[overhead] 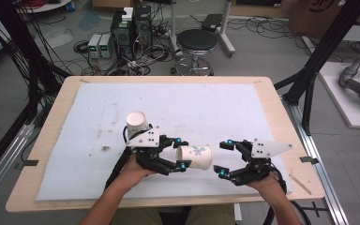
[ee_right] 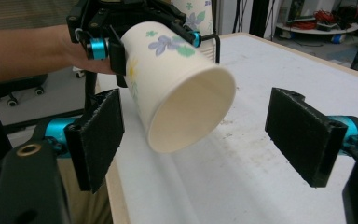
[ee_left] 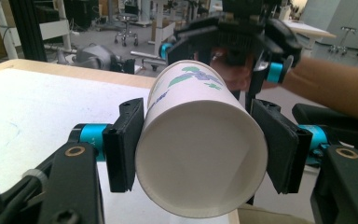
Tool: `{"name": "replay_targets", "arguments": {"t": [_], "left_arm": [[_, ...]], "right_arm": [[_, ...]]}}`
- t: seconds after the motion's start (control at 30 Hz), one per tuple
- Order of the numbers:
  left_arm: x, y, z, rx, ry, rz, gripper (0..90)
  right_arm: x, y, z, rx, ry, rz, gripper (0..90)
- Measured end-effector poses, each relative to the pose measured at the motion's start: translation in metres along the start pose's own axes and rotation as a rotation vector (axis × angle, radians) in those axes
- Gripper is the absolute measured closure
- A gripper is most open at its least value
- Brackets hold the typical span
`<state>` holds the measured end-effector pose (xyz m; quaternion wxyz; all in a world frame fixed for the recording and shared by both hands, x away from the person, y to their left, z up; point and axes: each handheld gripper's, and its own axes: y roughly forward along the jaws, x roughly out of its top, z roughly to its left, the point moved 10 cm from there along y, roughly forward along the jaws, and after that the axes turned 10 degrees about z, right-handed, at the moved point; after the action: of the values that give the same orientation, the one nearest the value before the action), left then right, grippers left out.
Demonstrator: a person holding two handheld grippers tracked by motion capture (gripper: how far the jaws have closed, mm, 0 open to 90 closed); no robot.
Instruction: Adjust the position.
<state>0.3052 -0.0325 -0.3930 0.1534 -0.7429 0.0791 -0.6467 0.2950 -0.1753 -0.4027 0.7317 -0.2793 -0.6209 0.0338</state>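
1. Left gripper: its jaws are clamped on the floral paper cup. In the left gripper view the two pads press on opposite sides of the cup wall near its closed base, which faces that camera.
2. Cup attitude: the cup lies on its side, clear of the white table mat, with its open mouth turned toward the right gripper.
3. Right gripper: its jaws stand wide apart and hold nothing. In the right gripper view the cup mouth sits ahead of the jaws and nearer the left-hand pad; the far pad is well apart from it.
4. Status judged: lifting and presenting the cup appear complete. The transfer is not yet made, since no right-hand pad touches the cup.
5. Remaining, as a judgement: bring the right jaws around the rim end, close them on the wall, then release the left grip.
6. Behind the left gripper: a second paper cup stands on the mat, just beyond the gripper's grey plate. It is untouched.
7. Risk: the thin wall may crush under firm pressure at the rim.
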Motion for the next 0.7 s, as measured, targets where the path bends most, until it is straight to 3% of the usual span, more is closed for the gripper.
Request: {"name": "replay_targets", "arguments": {"t": [0.13, 0.47, 0.7], "left_arm": [[0.002, -0.001, -0.001, -0.004, 0.006, -0.013, 37.3], [0.005, -0.001, -0.009, -0.045, 0.038, -0.041, 37.4], [0.008, -0.002, -0.012, -0.068, 0.038, -0.062, 37.4]], "right_arm": [[-0.008, 0.003, -0.001, 0.013, 0.023, 0.006, 20.1], [-0.007, 0.006, 0.004, 0.062, 0.014, -0.008, 20.1], [-0.005, 0.011, 0.009, 0.101, 0.009, -0.009, 20.1]]}}
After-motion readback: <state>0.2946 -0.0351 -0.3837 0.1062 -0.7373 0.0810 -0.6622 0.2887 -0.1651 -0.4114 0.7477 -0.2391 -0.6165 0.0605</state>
